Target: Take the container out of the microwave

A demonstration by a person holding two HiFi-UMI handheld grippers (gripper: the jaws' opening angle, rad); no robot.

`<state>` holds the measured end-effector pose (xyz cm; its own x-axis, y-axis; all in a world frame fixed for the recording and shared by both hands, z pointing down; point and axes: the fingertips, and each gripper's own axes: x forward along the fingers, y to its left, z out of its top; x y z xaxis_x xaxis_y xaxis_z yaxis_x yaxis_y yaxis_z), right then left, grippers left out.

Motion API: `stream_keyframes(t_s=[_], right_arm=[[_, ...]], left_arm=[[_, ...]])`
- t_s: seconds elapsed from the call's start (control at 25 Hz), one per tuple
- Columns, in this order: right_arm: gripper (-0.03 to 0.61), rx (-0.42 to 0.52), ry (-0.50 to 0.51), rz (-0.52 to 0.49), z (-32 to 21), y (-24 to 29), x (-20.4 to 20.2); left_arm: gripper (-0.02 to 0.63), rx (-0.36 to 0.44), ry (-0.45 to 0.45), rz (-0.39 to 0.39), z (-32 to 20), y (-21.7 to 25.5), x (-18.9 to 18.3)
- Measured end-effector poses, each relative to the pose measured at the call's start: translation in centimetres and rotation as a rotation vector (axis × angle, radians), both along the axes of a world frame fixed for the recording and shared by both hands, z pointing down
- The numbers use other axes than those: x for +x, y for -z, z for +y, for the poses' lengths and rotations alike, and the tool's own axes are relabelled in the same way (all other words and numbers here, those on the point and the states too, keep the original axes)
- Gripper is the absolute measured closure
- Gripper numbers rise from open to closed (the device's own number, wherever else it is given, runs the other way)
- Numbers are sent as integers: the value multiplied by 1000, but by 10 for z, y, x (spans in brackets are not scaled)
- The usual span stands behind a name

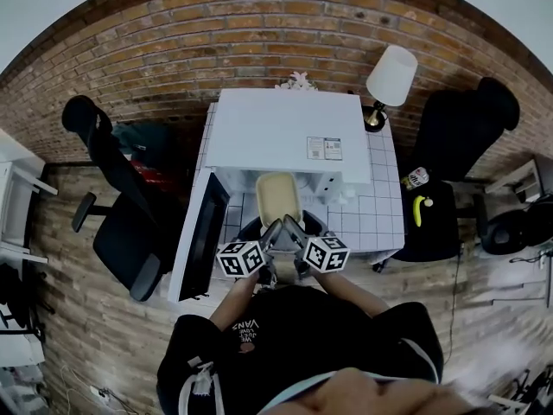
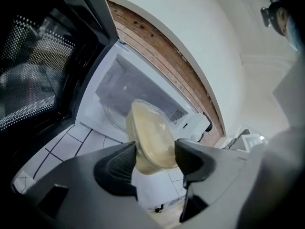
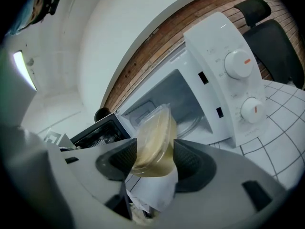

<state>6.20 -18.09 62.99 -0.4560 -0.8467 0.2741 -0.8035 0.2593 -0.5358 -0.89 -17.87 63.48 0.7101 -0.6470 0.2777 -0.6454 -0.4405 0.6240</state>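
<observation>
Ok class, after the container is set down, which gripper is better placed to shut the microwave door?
Left, likely. The door hangs open on the left, next to the left gripper; the right gripper is across the container from it. Both grip the container now.

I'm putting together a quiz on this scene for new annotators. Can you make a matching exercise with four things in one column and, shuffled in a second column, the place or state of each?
Things
1. container
2. microwave door
3. lamp
4. banana

Places or states
A. swung open, at the left side of the microwave
B. lying on the black chair to the right of the table
C. clamped by both the left gripper and the right gripper
D. standing at the table's far right corner

Pairs: 1-C, 2-A, 3-D, 4-B
</observation>
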Motion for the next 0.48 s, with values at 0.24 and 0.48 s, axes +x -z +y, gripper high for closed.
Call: stream_keyframes(t_s=[0.24, 0.48], right_arm=[[345, 4, 59, -4, 13, 3, 8], [345, 1, 110, -2, 29, 3, 19]], left_arm=[[353, 2, 50, -2, 18, 3, 9], [353, -2, 86, -4, 37, 3, 20]])
